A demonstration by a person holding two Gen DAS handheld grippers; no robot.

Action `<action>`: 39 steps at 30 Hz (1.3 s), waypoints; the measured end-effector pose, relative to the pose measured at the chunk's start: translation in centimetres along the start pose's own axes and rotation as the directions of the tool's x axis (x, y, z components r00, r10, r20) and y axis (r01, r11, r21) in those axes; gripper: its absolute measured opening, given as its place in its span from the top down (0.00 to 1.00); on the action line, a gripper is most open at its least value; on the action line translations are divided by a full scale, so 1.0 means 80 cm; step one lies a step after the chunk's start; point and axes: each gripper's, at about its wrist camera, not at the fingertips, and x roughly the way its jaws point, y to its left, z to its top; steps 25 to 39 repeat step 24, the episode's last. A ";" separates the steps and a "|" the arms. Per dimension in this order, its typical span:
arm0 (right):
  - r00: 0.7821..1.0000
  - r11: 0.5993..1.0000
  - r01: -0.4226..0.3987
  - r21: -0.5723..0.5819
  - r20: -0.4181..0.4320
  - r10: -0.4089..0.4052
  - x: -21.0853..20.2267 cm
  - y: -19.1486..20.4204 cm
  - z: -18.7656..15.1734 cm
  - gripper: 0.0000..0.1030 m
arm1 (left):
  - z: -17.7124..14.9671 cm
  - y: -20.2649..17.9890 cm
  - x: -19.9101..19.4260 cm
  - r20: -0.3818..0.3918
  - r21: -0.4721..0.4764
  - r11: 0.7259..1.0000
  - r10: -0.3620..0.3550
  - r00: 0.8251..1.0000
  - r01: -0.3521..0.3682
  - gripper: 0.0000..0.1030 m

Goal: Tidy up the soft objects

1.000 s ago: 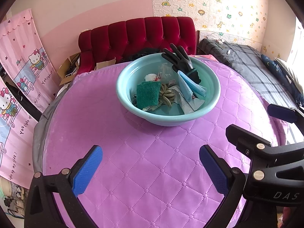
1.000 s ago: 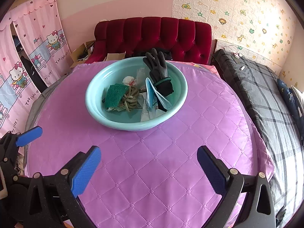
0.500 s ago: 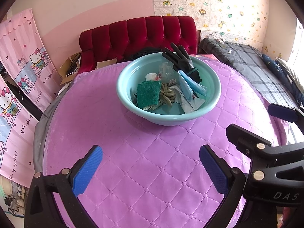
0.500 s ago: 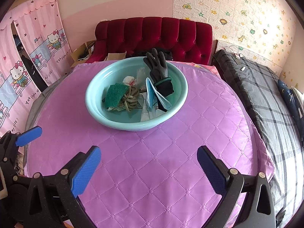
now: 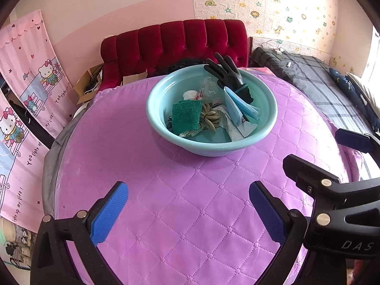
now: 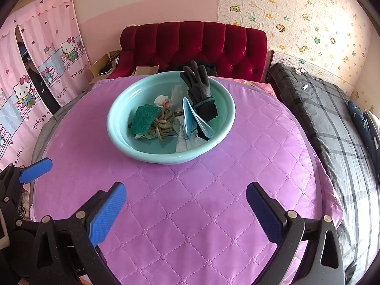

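A teal basin [image 5: 268, 121] [image 6: 118, 133] stands on the far half of a round table with a purple quilted cover [image 5: 190, 201] [image 6: 190, 201]. In it lie a black glove [image 5: 231, 78] [image 6: 200, 90], a green scouring pad [image 5: 186, 117] [image 6: 143, 118], a coil of rope [image 5: 210, 117] [image 6: 163, 124], a light blue face mask [image 5: 237, 109] [image 6: 191, 116], a white wad and wrappers. My left gripper [image 5: 188, 211] and my right gripper [image 6: 186, 211] are both open and empty, above the near half of the table, well short of the basin.
A red tufted sofa [image 5: 175, 42] [image 6: 194, 42] stands behind the table. A bed with a dark plaid cover [image 5: 315, 85] [image 6: 332, 123] is on the right. Pink cartoon curtains [image 5: 26, 90] [image 6: 47, 54] hang on the left. Cardboard boxes [image 5: 90, 83] sit beside the sofa.
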 end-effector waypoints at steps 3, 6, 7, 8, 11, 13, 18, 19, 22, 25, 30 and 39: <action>1.000 1.000 -0.001 -0.006 0.003 0.001 0.000 0.000 0.000 0.00 | 0.000 0.000 0.001 -0.004 -0.006 1.000 0.000 1.000 0.000 0.00; 1.000 1.000 -0.003 -0.011 0.007 0.003 0.000 0.000 -0.001 0.00 | 0.000 -0.001 0.001 -0.006 -0.011 1.000 0.002 1.000 -0.002 0.00; 1.000 1.000 -0.004 -0.012 0.006 0.005 0.000 -0.001 -0.001 0.00 | 0.000 -0.001 0.002 -0.007 -0.012 1.000 0.003 1.000 -0.003 0.00; 1.000 1.000 -0.007 -0.012 0.006 0.007 0.002 -0.002 -0.001 0.00 | 0.000 -0.002 0.002 -0.008 -0.011 1.000 0.005 1.000 -0.005 0.00; 1.000 1.000 -0.012 -0.013 0.001 0.012 0.005 -0.003 0.000 0.00 | -0.001 -0.003 0.003 -0.015 -0.011 1.000 0.011 1.000 -0.011 0.00; 1.000 1.000 -0.008 -0.019 -0.001 0.008 0.006 -0.003 0.001 0.00 | 0.000 -0.004 0.006 -0.021 -0.013 1.000 0.014 1.000 -0.014 0.00; 1.000 0.999 0.013 -0.046 0.017 -0.013 0.004 -0.002 0.005 0.00 | 0.001 -0.006 0.009 -0.030 -0.020 1.000 0.014 0.999 -0.015 0.00; 1.000 0.999 0.009 -0.045 0.020 -0.009 0.004 -0.003 0.006 0.00 | 0.002 -0.006 0.009 -0.032 -0.023 1.000 0.013 0.999 -0.014 0.00; 1.000 0.999 -0.019 -0.032 0.023 0.019 0.006 -0.009 0.008 0.00 | 0.005 -0.005 0.007 -0.022 -0.024 1.000 0.012 1.000 -0.012 0.00; 0.999 0.999 -0.035 -0.029 0.019 0.036 0.010 -0.013 0.010 0.00 | 0.008 -0.007 0.006 -0.017 -0.024 1.000 0.010 1.000 -0.011 0.00; 0.999 0.999 -0.035 -0.029 0.019 0.036 0.010 -0.013 0.010 0.00 | 0.008 -0.007 0.006 -0.017 -0.024 1.000 0.010 1.000 -0.011 0.00; 0.999 0.999 -0.035 -0.029 0.019 0.036 0.010 -0.013 0.010 0.00 | 0.008 -0.007 0.006 -0.017 -0.024 1.000 0.010 1.000 -0.011 0.00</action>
